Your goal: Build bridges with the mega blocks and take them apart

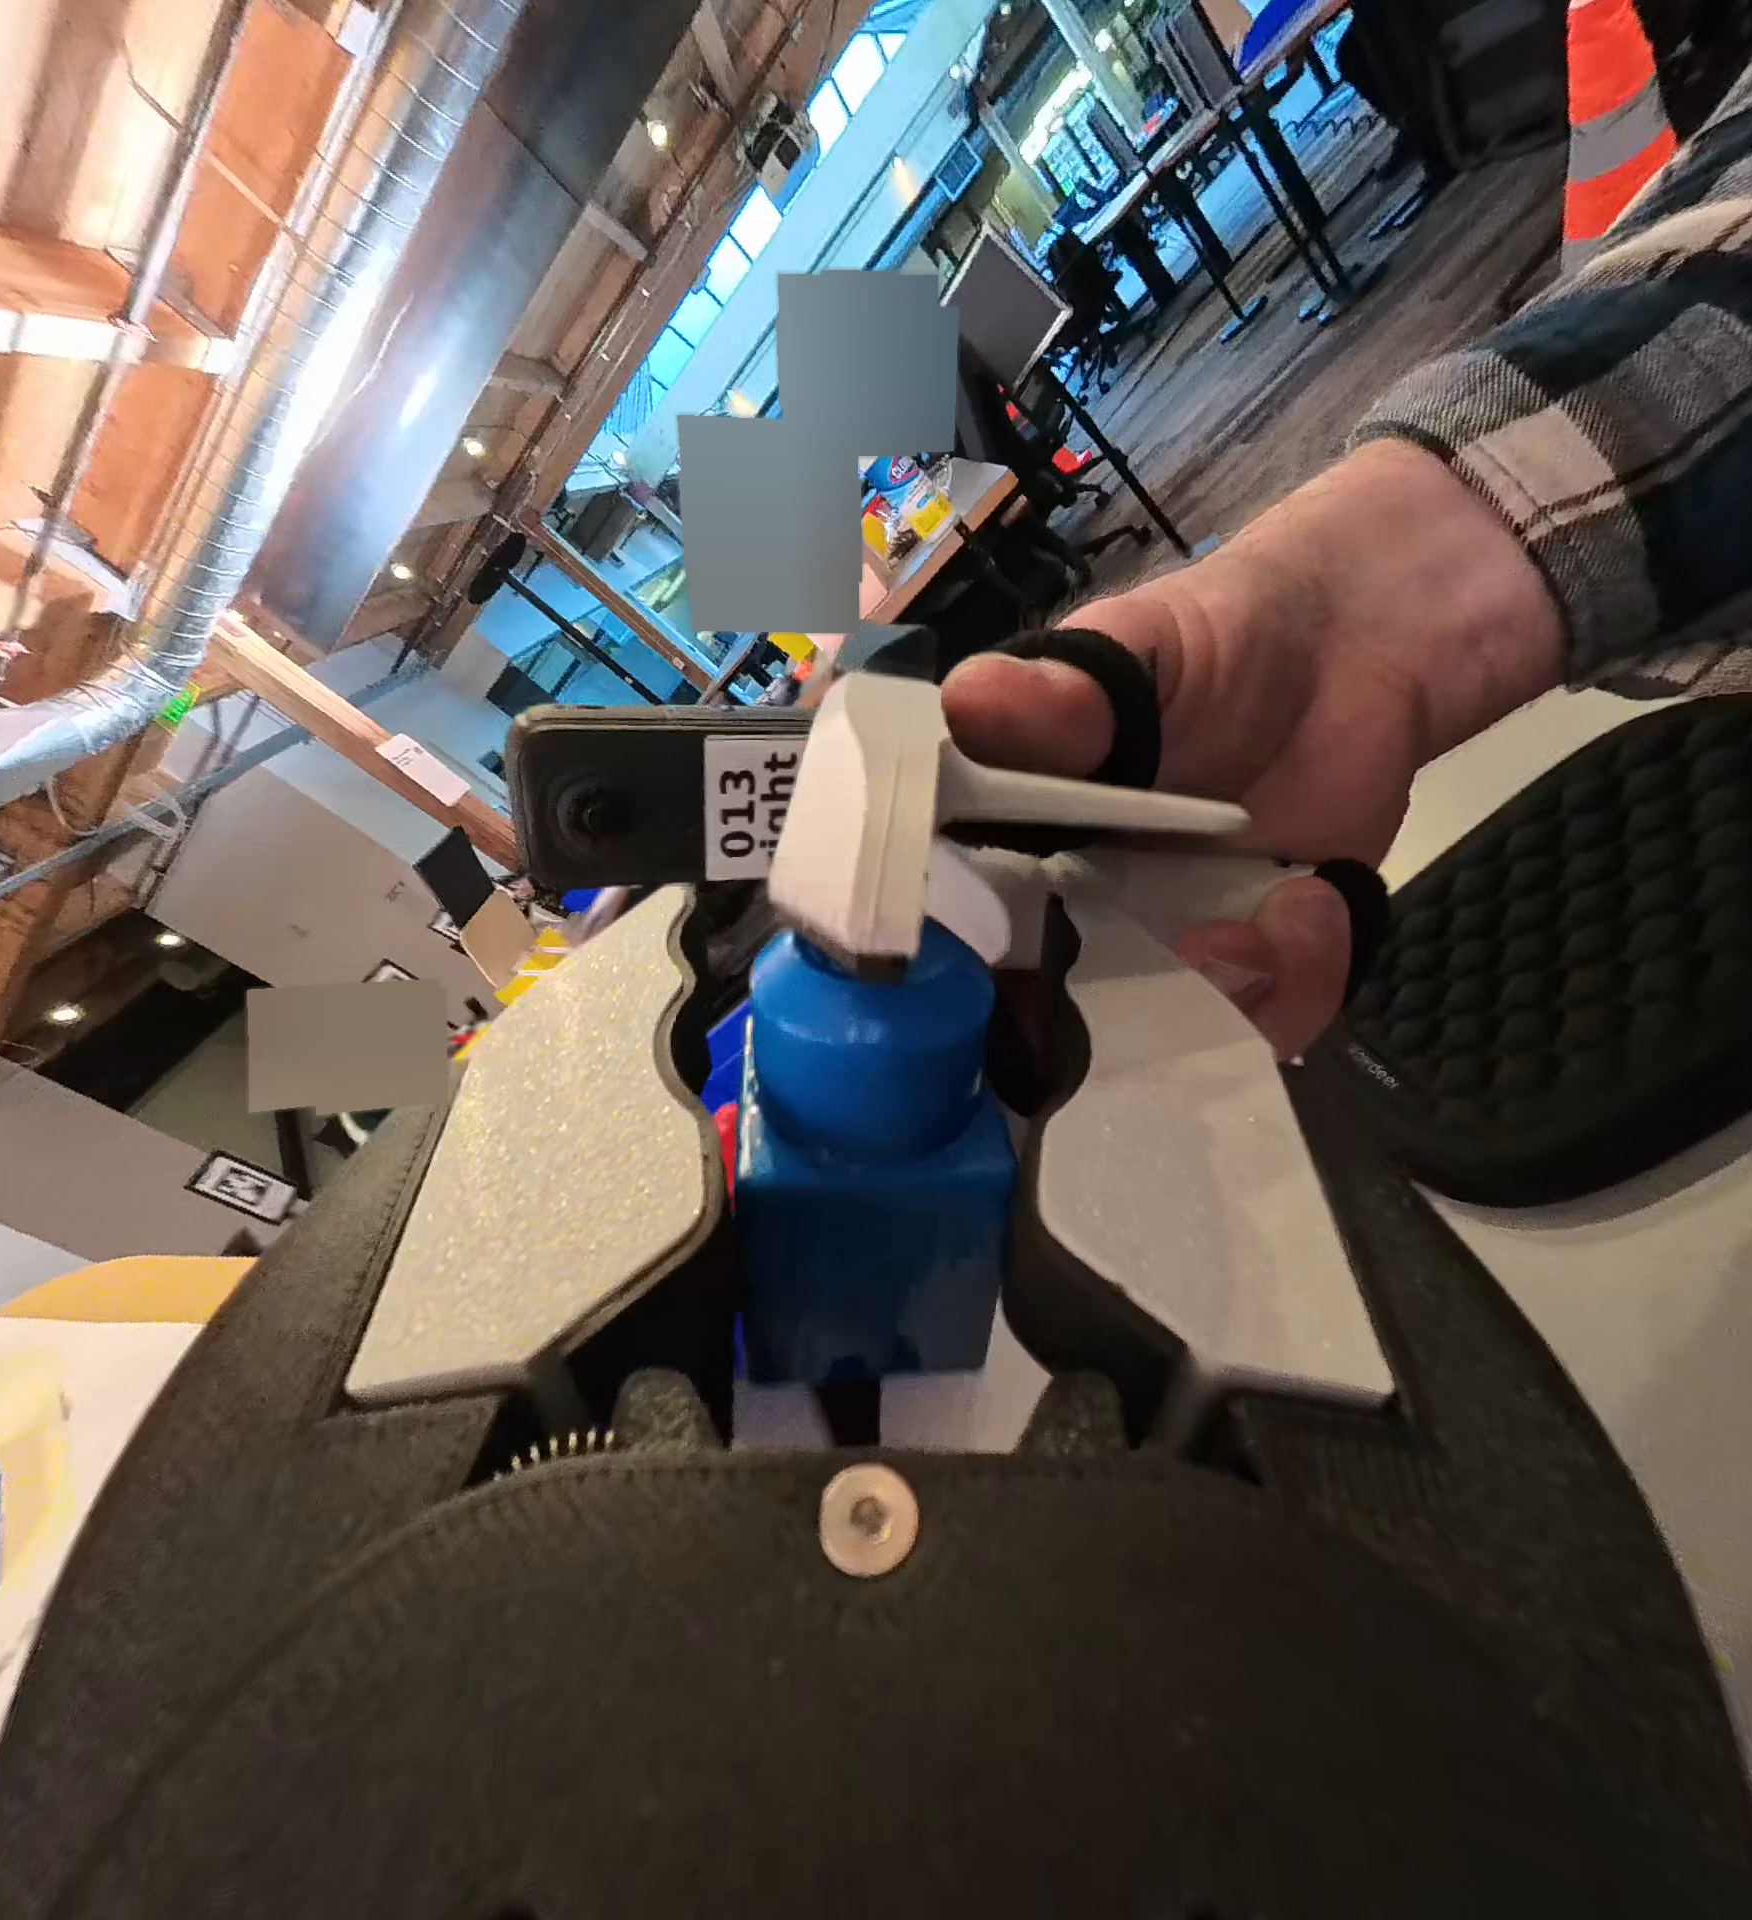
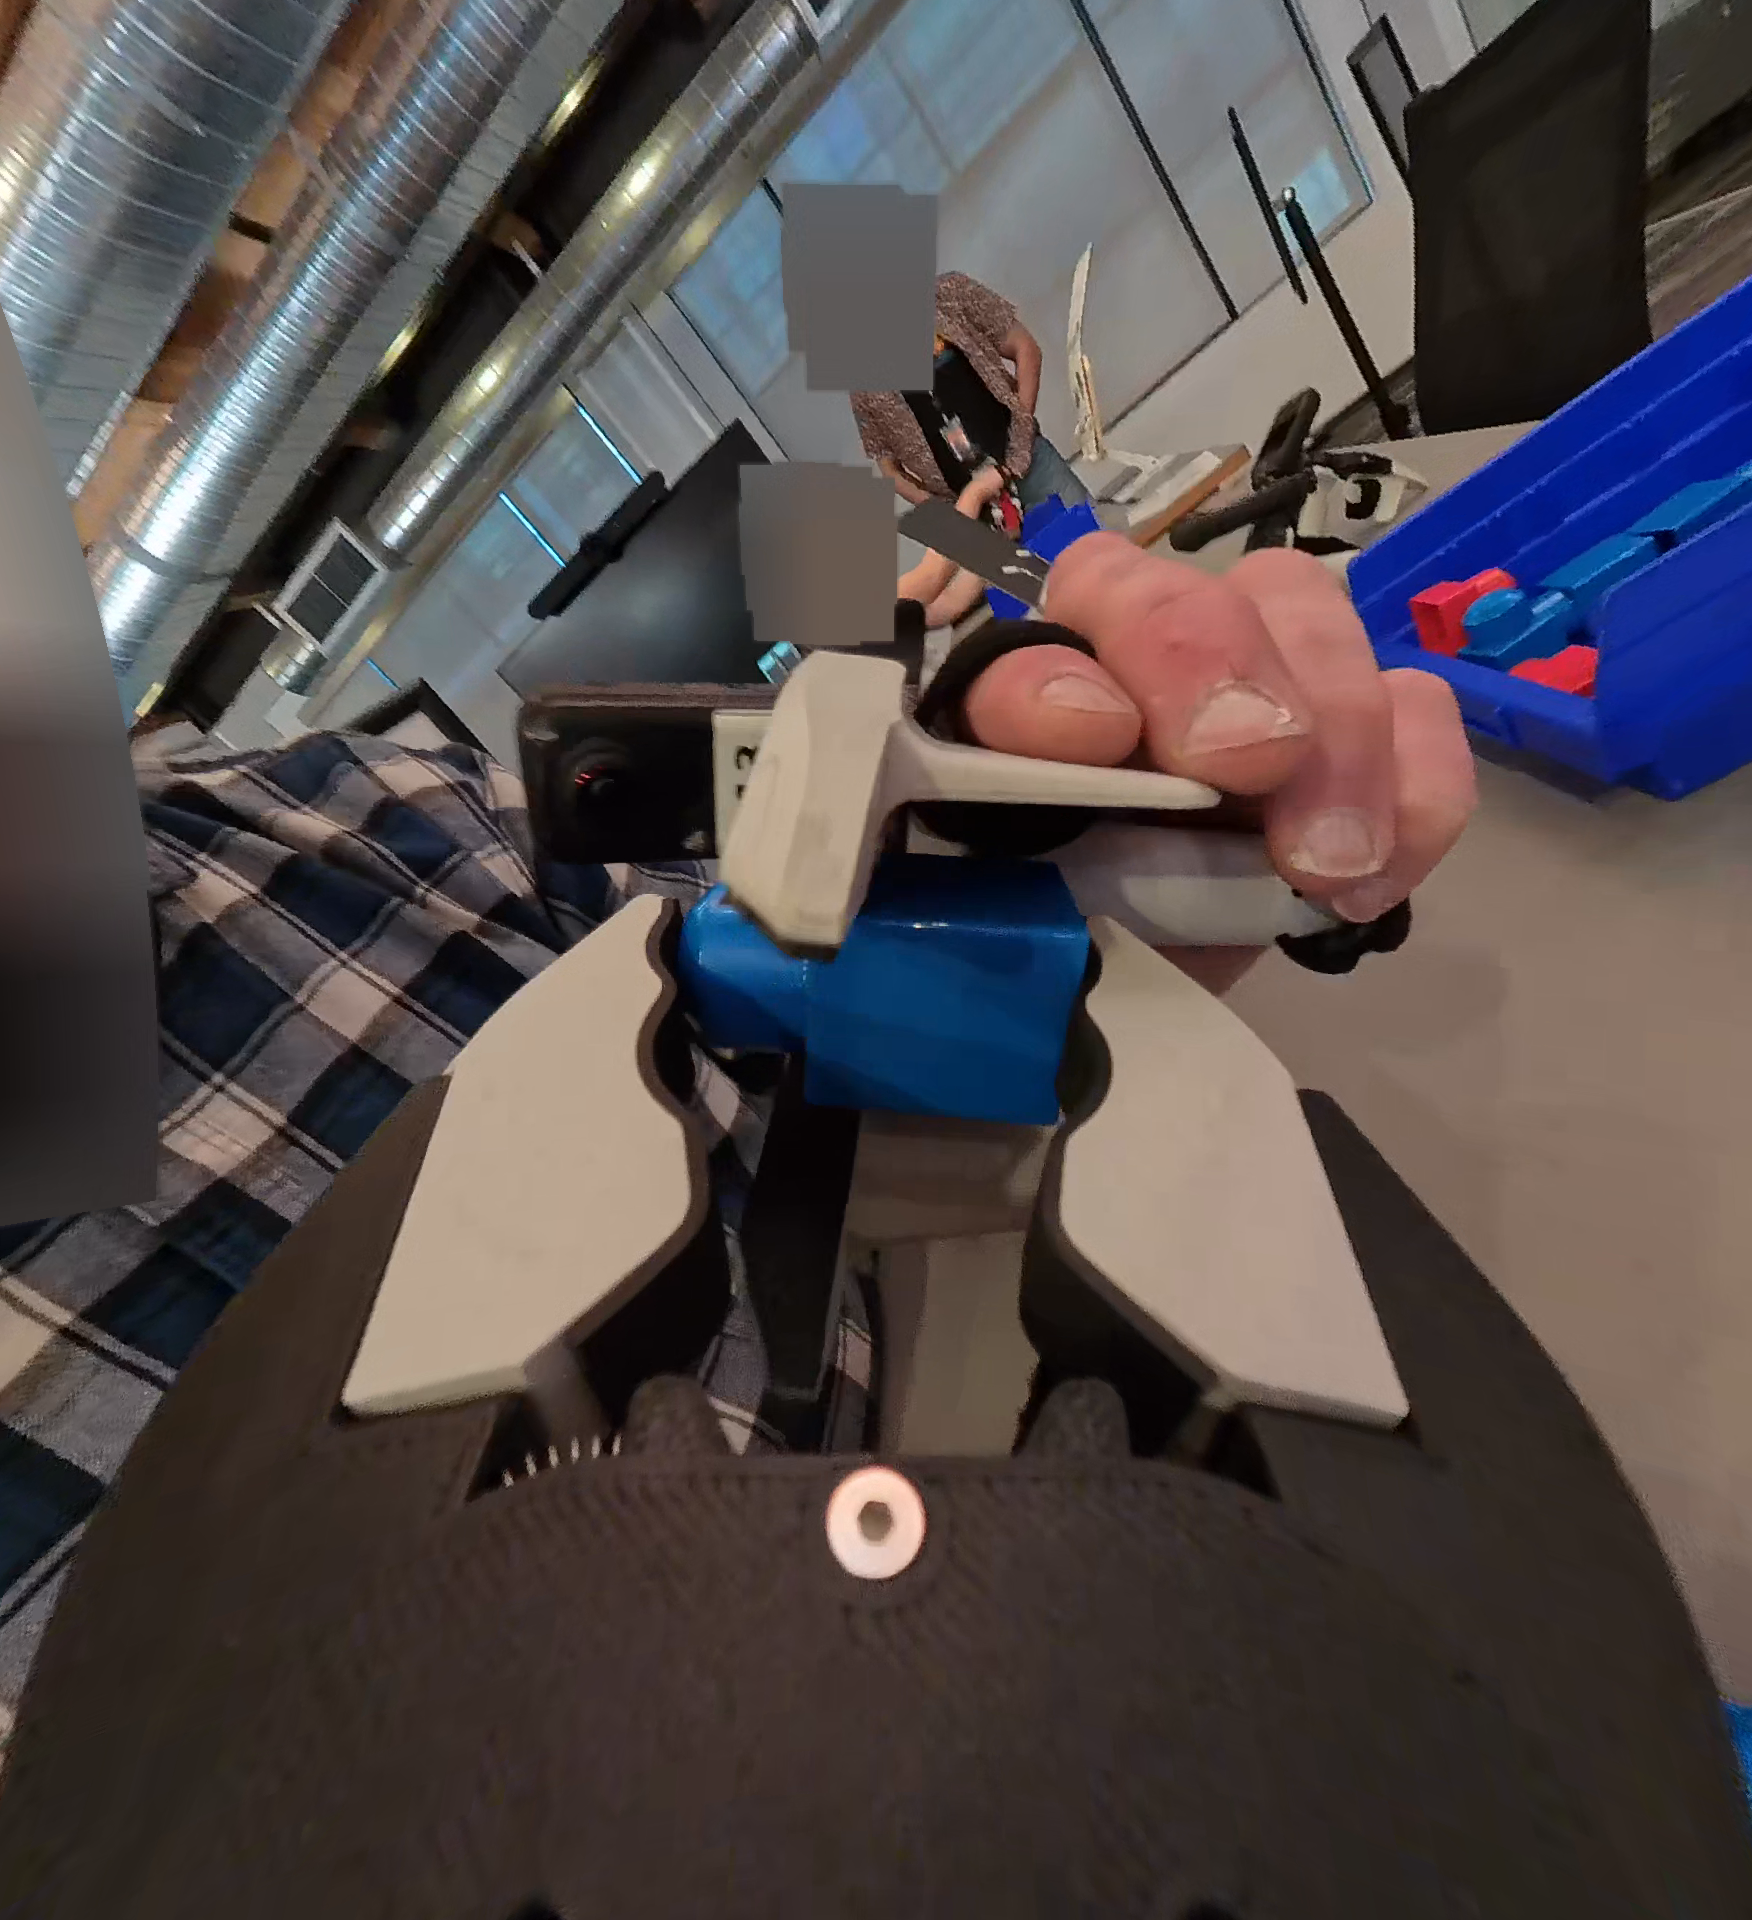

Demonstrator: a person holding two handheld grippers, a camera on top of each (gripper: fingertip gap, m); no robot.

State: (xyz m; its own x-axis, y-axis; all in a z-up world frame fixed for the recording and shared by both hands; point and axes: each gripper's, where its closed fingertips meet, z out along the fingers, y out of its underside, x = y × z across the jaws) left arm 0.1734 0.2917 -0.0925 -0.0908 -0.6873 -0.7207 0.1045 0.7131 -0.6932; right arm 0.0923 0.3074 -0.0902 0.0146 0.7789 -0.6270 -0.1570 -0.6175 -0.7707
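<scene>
My left tool (image 1: 872, 997) and right tool (image 2: 872, 987) share black textured bodies, pale grey fingers (image 2: 539, 1174), a silver screw (image 1: 869, 1522), and black finger loops (image 1: 1121, 707); my sleeve (image 1: 1630, 436) is plaid flannel.

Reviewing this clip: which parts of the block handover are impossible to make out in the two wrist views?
- Left wrist view: top of the blue block stud, covered by the other hand-held gripper's white finger.
- Right wrist view: the block's far face, behind the opposite finger.
- Blue bin: cut off by the right edge; its contents too small to count.
- No bridge appears in either view.
</scene>
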